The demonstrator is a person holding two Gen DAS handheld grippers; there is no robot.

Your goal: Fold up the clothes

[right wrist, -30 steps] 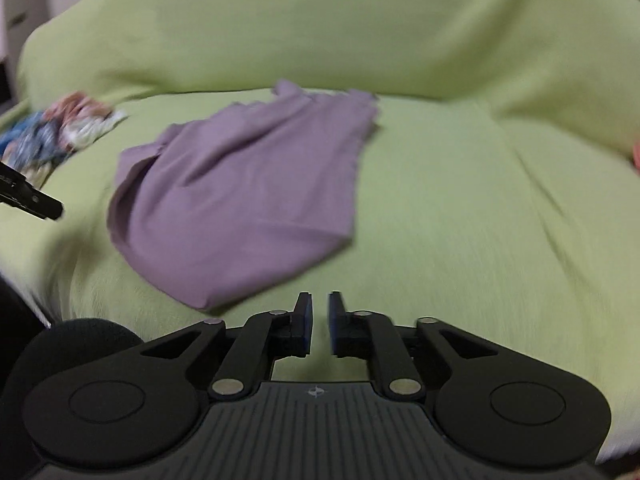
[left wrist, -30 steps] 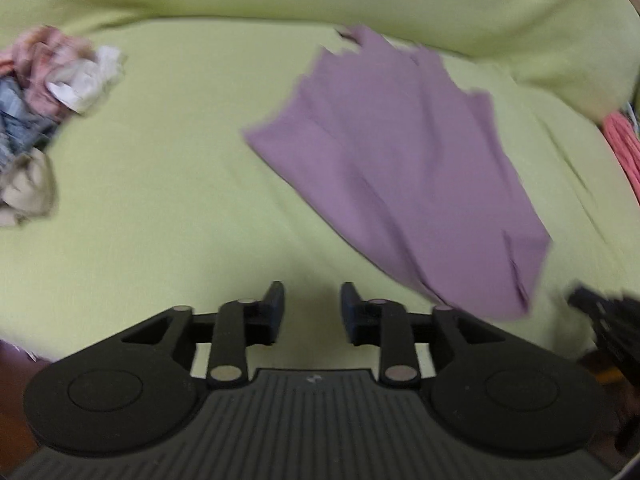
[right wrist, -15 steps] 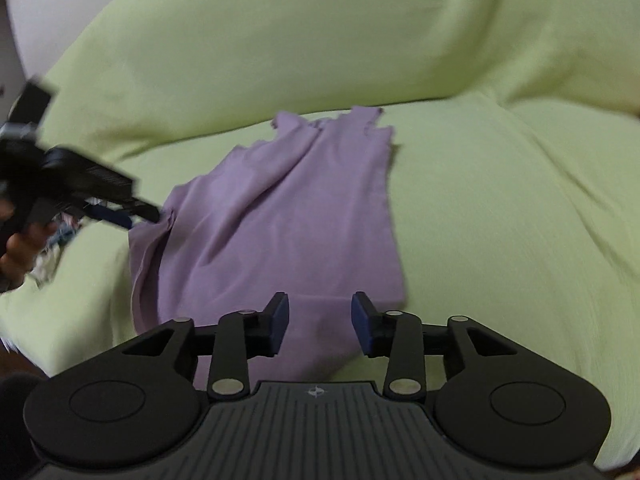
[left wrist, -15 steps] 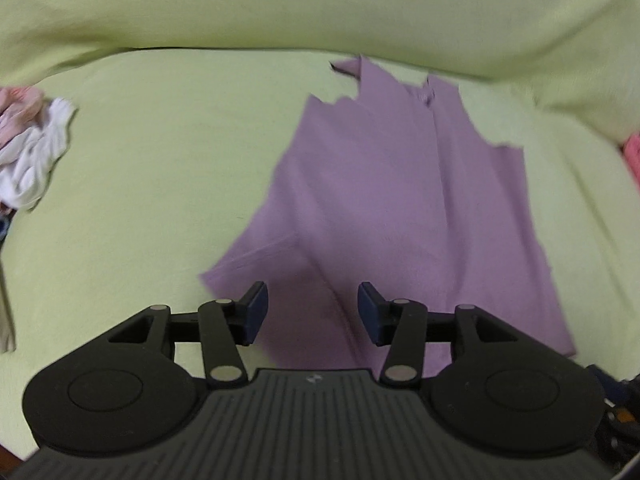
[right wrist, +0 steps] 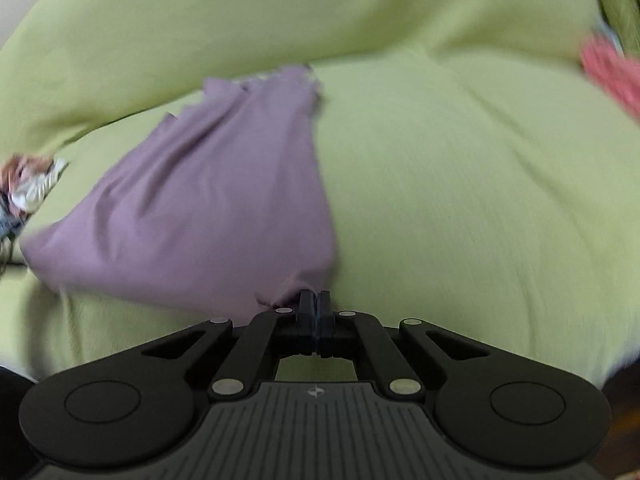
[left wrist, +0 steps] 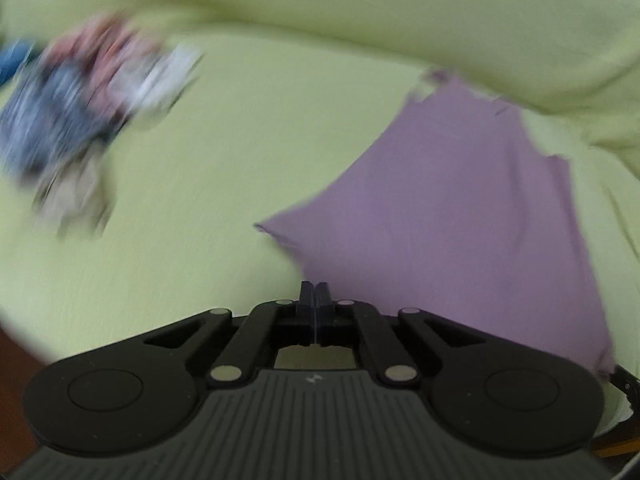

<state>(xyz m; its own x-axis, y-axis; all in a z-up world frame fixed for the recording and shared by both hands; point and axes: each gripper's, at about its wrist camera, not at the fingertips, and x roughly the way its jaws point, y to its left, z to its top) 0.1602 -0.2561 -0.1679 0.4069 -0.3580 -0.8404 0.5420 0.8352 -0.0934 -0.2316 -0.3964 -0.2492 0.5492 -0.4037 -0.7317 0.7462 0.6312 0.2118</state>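
A purple garment (left wrist: 452, 200) lies spread on the green-covered sofa seat (left wrist: 224, 168), its near hem lifted toward me. My left gripper (left wrist: 315, 294) is shut on the near left edge of the hem. In the right wrist view the same purple garment (right wrist: 208, 200) stretches away to the left, and my right gripper (right wrist: 315, 300) is shut on its near right corner. Both views are blurred by motion.
A pile of mixed clothes (left wrist: 84, 120) lies at the left end of the seat and also shows in the right wrist view (right wrist: 28, 188). A pink-red cloth (right wrist: 612, 76) sits at the far right. The sofa back (right wrist: 280, 16) rises behind.
Both grippers were open over the garment's near hem half a second ago. Now both have shut on it, and the hem is pulled up and toward me.
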